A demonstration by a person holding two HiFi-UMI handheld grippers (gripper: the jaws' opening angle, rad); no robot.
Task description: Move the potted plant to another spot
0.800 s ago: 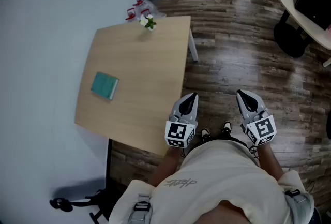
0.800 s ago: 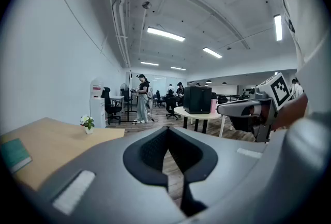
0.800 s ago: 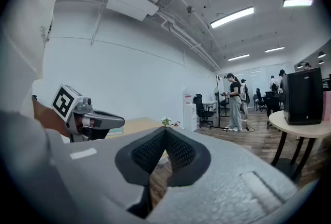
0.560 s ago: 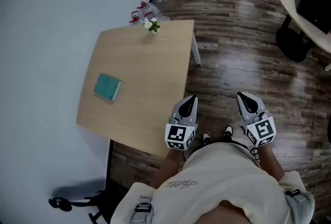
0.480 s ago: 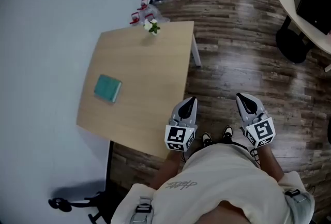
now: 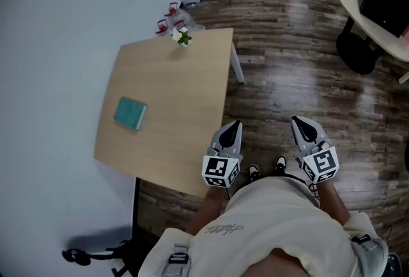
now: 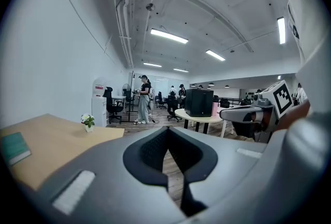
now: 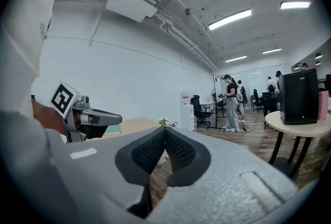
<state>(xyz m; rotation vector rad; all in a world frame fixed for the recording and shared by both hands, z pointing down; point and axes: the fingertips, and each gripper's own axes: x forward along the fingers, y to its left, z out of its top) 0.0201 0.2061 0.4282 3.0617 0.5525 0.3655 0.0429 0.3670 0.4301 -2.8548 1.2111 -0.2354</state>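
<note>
Head view, task not yet begun: the potted plant [image 6: 182,37] stands at the far edge of the surface [image 6: 172,90], well apart from both your claws, ahead of them and to the left. Your left claw [image 6: 234,125] hangs just beside the surface's right edge and your right claw [image 6: 299,121] is further right over the floor, so the left is nearer. Both claws are pressed together on nothing. A teal pad [image 6: 130,113] lies at the left.
</note>
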